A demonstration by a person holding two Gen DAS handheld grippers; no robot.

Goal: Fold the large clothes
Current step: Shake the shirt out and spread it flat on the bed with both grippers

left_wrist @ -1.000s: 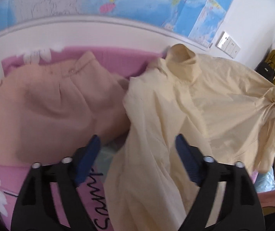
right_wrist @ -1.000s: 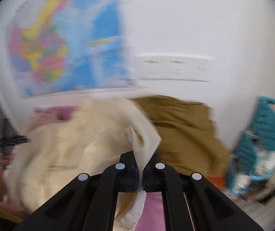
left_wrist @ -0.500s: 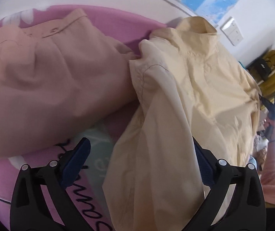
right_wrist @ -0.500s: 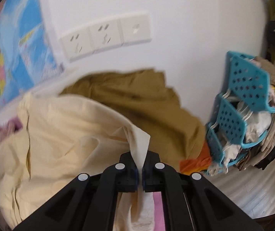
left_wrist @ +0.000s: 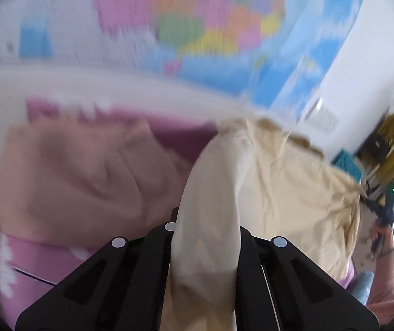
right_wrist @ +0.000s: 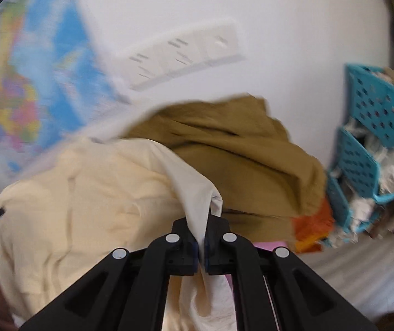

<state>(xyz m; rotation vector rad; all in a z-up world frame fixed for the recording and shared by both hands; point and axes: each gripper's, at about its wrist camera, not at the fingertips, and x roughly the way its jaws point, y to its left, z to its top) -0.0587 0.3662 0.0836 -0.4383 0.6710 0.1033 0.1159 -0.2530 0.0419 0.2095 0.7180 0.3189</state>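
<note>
My left hand-held gripper (left_wrist: 205,237) and right hand-held gripper (right_wrist: 202,244) are both clamped on the pale yellow cotton shirt (right_wrist: 86,193), bunched mid-frame. Thin folds may slip free, or drag the neighbouring peach garment (left_wrist: 81,182).

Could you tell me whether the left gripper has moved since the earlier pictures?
Yes. The left gripper rose, shut on the shirt; the map now fills more of its view.
</note>
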